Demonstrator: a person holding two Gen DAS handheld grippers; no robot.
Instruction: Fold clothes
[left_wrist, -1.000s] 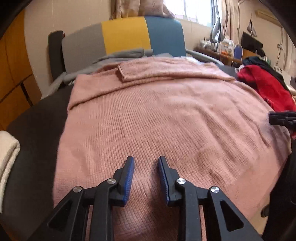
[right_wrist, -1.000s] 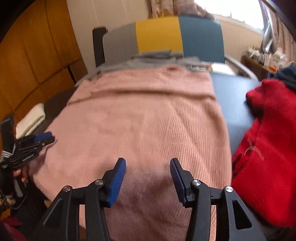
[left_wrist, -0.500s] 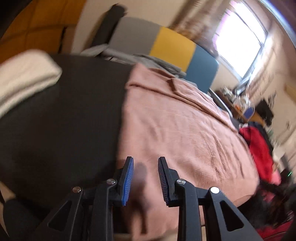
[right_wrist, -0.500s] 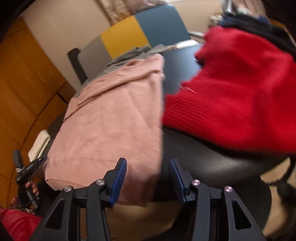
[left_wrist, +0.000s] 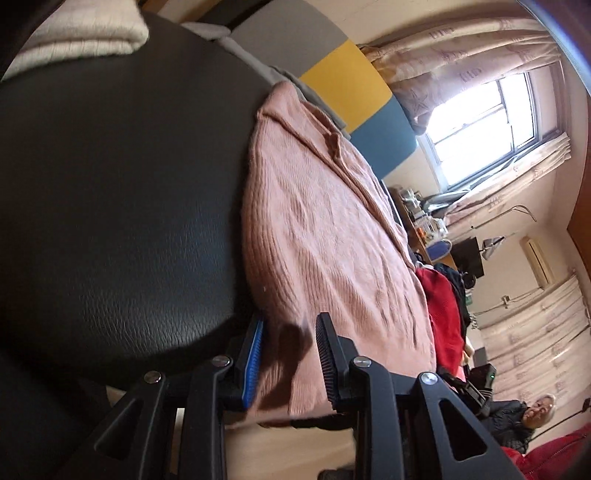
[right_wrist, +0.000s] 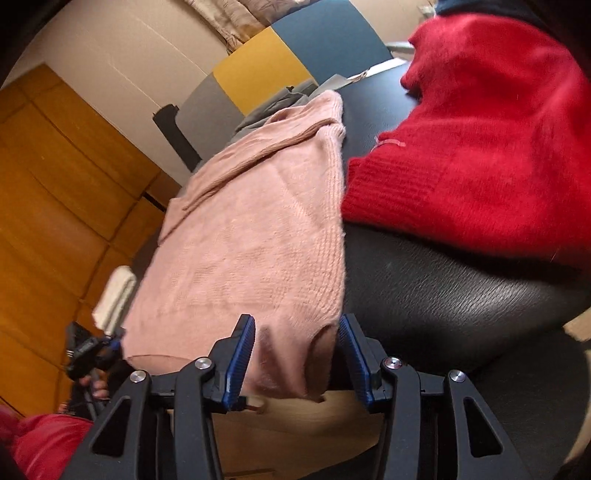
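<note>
At the near edge of the black table (left_wrist: 110, 221), over the hem of the pink sweater (left_wrist: 325, 236), both tools now set at the two bottom corners. A second ago held above the middle of the spread sweater, pointing up its length; since then swung outward, one to each side, and rolled over so the fingers straddle the cloth edge. Left gripper (left_wrist: 290, 354) standing apart, hem corner lying between the fingers, a gap showing on either side of the cloth, so not yet pinched. Right gripper (right_wrist: 297, 354) likewise apart, somewhat wider, with the drooping right corner between its fingers and no pressing visible.

Sweater itself lying flat on the table, collar end far off near the yellow and blue chair back (right_wrist: 280, 59), hem hanging slightly over the near edge. Red sweater (right_wrist: 480, 140) heaped just beside it on the right, edges close or touching; folded white towel (left_wrist: 74, 40) well apart at the left.

Judged from this: reach finished, grasp pending. Closing on both corners looks like the next need, then lifting the hem toward the collar for the first fold. Risk of catching only one layer, or dragging the red sweater along.
</note>
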